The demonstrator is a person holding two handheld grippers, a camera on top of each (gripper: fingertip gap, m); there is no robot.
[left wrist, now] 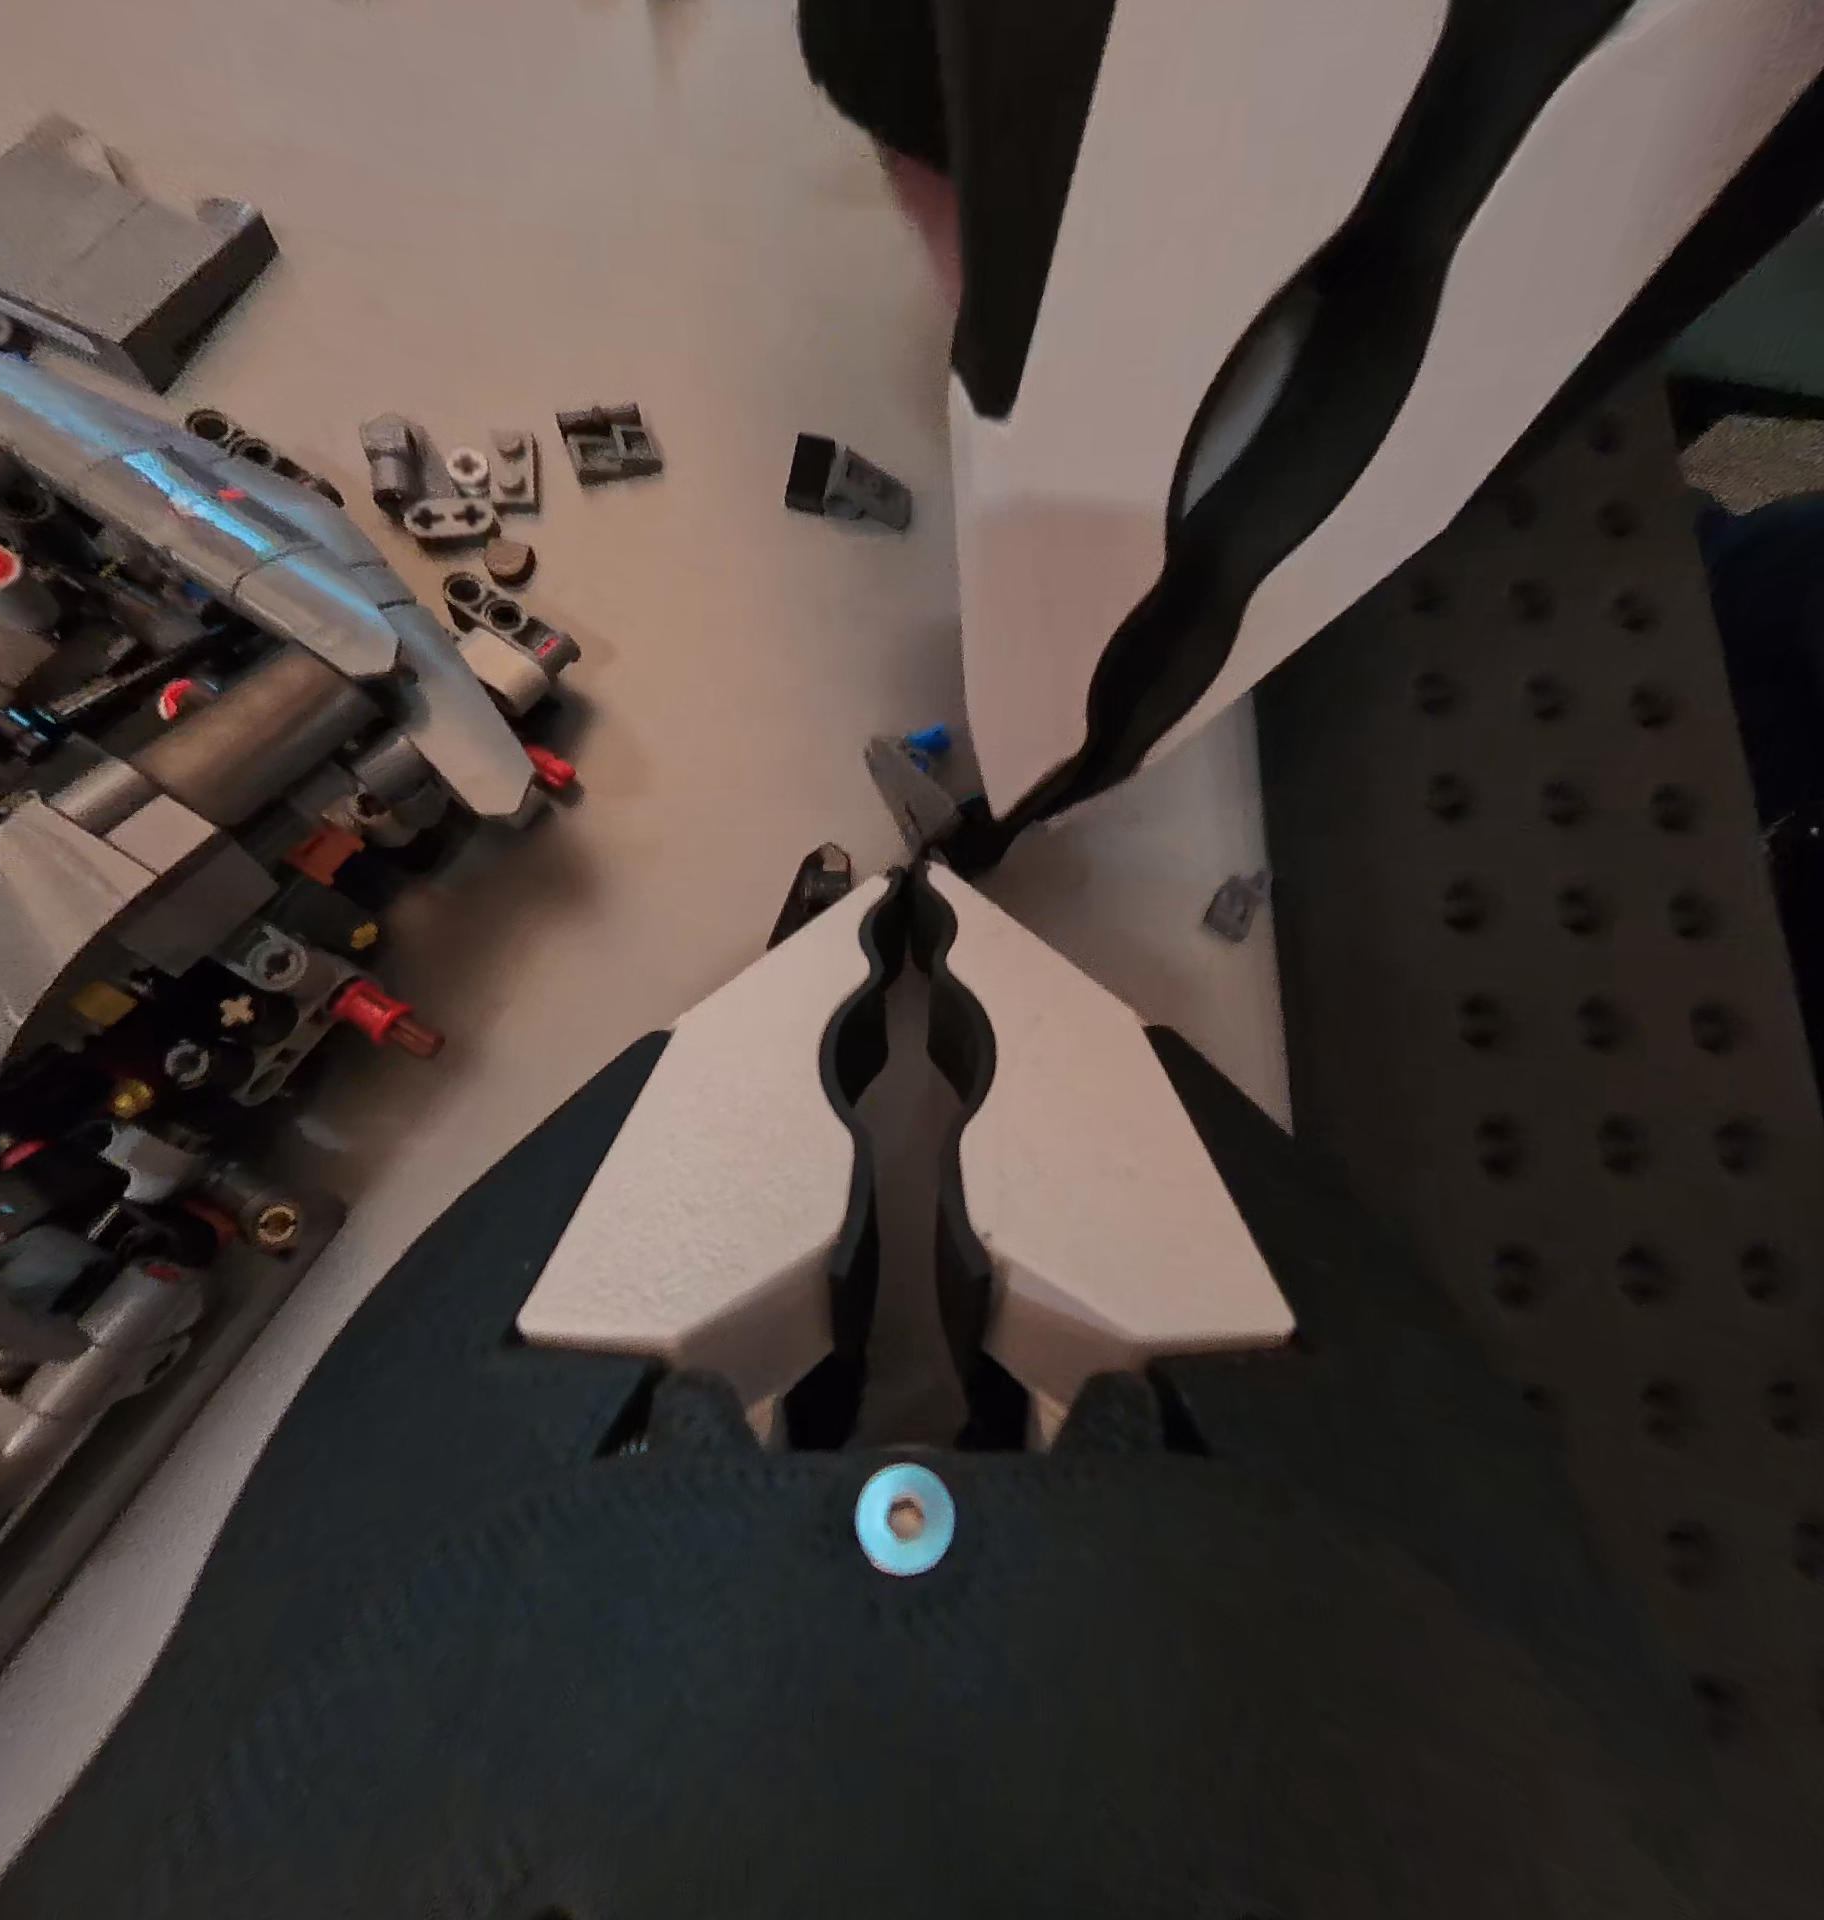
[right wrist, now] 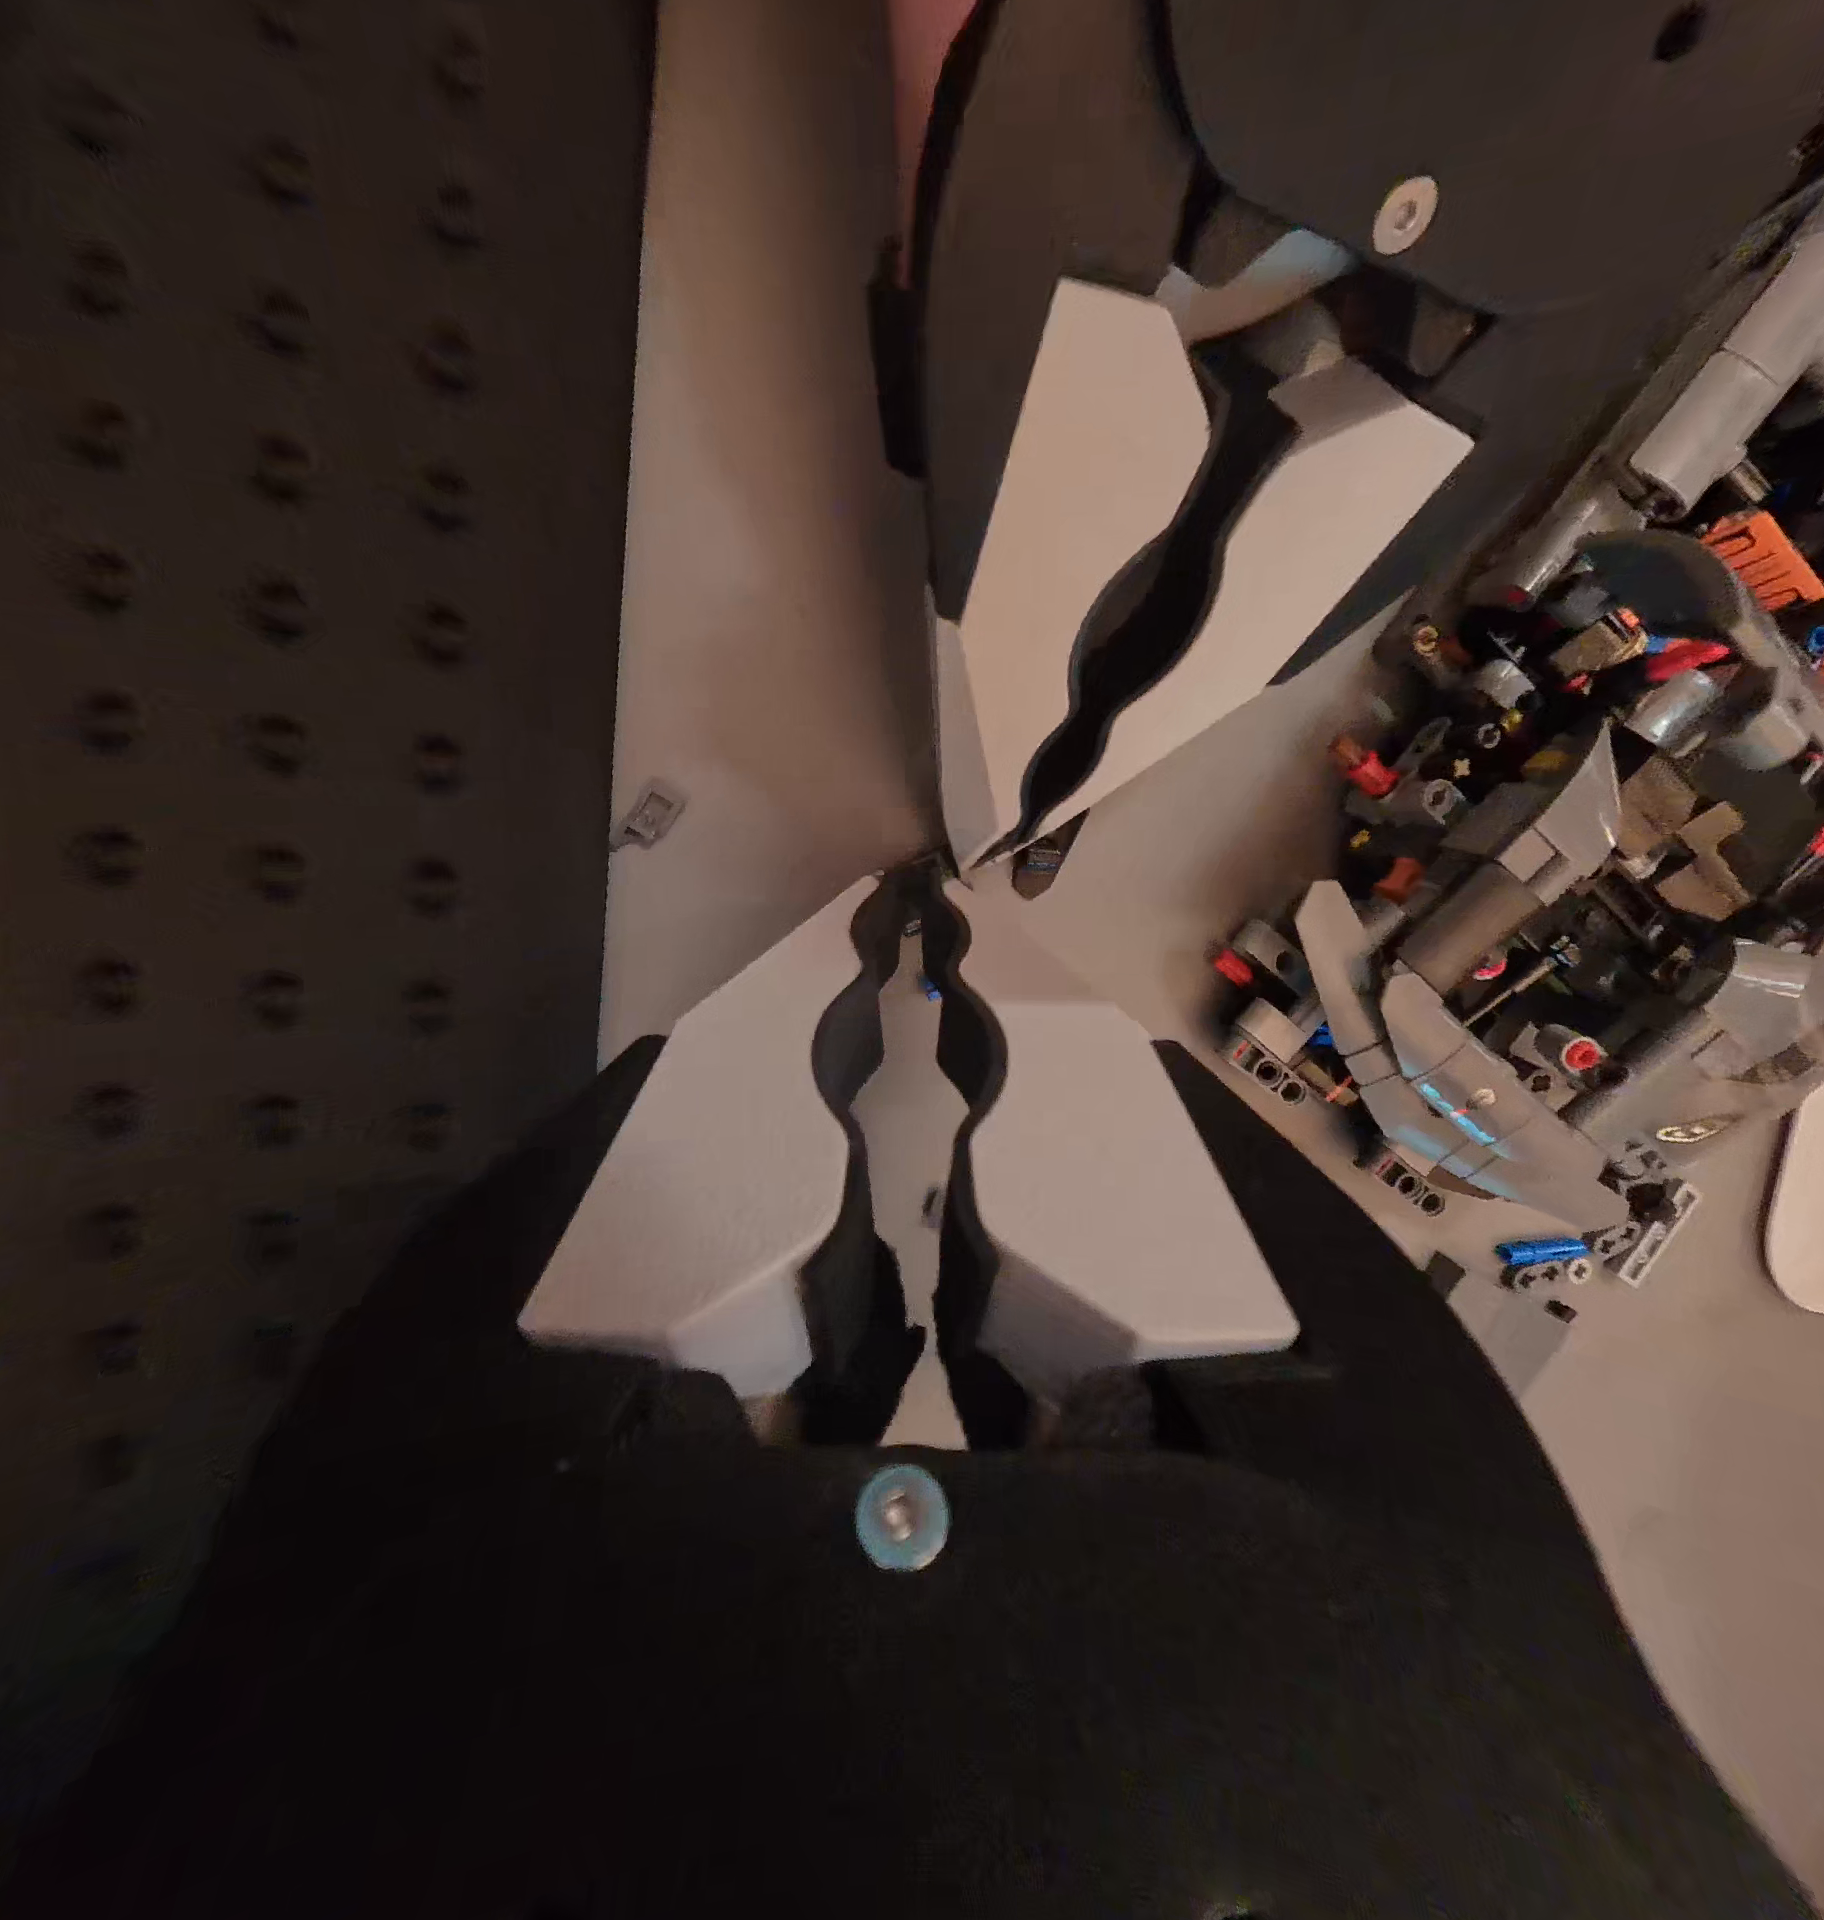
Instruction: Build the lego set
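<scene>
1. Both tongs meet tip to tip over the white table (left wrist: 679, 260).
2. Left gripper (left wrist: 906, 878) is squeezed tight on a small dark lego piece (left wrist: 913, 800).
3. Right gripper (right wrist: 923, 883) pinches it too.
4. Big grey lego model (left wrist: 160, 727) sits nearby, off to one side.

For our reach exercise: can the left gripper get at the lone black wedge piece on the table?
Probably yes: the black wedge piece lies ahead of the left gripper across bare table, beside the right gripper.

Model (left wrist: 160, 727) (large) and loose pieces (left wrist: 472, 488) crowd left.
</scene>
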